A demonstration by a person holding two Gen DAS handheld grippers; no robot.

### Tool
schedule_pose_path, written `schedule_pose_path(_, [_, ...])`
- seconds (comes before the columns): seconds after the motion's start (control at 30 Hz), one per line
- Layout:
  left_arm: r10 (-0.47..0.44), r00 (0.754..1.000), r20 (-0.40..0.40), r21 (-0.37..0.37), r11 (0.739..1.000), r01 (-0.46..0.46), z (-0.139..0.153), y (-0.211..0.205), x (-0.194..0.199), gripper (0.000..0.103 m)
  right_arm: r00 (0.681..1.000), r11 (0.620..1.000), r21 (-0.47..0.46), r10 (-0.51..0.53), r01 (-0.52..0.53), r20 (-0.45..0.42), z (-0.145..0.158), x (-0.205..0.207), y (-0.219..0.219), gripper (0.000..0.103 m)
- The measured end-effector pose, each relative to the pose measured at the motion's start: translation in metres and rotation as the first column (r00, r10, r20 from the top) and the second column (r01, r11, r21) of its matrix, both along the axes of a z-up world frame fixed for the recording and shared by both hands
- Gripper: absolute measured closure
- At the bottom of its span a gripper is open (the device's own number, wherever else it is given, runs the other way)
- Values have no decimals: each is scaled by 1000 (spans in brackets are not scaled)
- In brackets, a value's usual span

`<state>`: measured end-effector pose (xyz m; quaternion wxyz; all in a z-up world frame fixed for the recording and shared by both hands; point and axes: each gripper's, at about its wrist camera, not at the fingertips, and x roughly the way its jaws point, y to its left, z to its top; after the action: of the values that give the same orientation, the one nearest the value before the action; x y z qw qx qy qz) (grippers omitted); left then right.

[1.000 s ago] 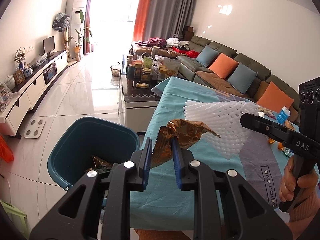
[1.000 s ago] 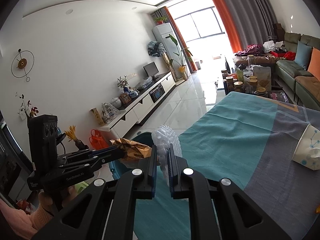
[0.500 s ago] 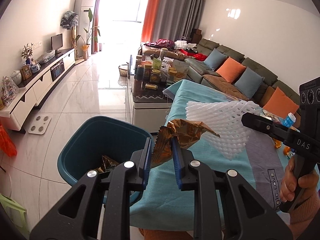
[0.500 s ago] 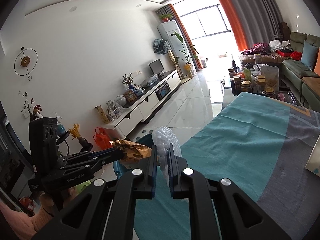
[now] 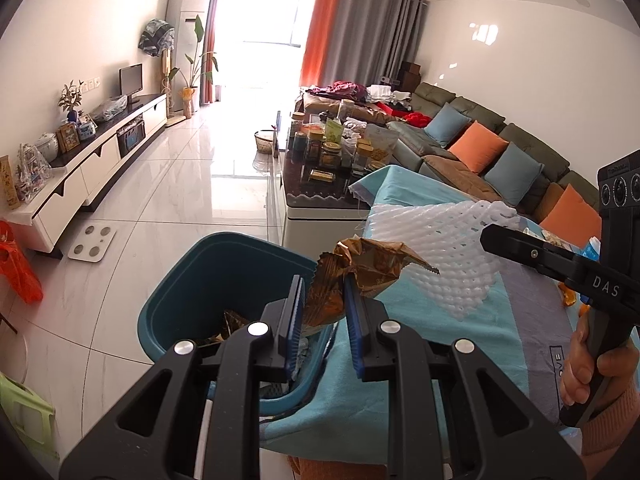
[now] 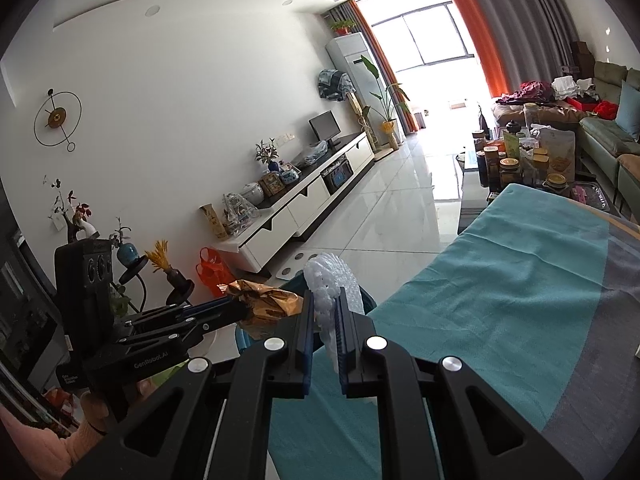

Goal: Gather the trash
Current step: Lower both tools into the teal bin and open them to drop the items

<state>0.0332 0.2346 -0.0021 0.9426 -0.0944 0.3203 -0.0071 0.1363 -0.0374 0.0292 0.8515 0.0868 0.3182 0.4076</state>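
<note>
Left wrist view: the left gripper [image 5: 320,300] pinches a gold wrapper [image 5: 356,268] above the near-right rim of the teal bin [image 5: 180,280]; to the right, the right gripper [image 6: 324,316] clamps white foam net [image 5: 444,248] over the table's cloth [image 6: 500,280]; more wrappers lie inside the bin.

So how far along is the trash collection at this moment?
Done: the bin already holds some wrappers. In hand: the left gripper is shut on a gold wrapper at the bin's rim, and the right gripper is shut on white foam netting; neither is dropped yet. Left: small items remain on the blue cloth near the right hand.
</note>
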Motion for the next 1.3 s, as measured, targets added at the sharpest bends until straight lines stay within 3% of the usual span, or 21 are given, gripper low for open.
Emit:
schedule_pose_path(0.8, [109, 993, -45, -9, 994, -109, -9, 31, 13, 82, 998, 998, -8, 58, -58, -27, -6, 26, 41, 94])
schedule_pose_path(1.3, [169, 976, -136, -4, 985, -171, -46, 37, 45, 82, 991, 995, -37, 94, -98, -99, -29, 43, 85, 94])
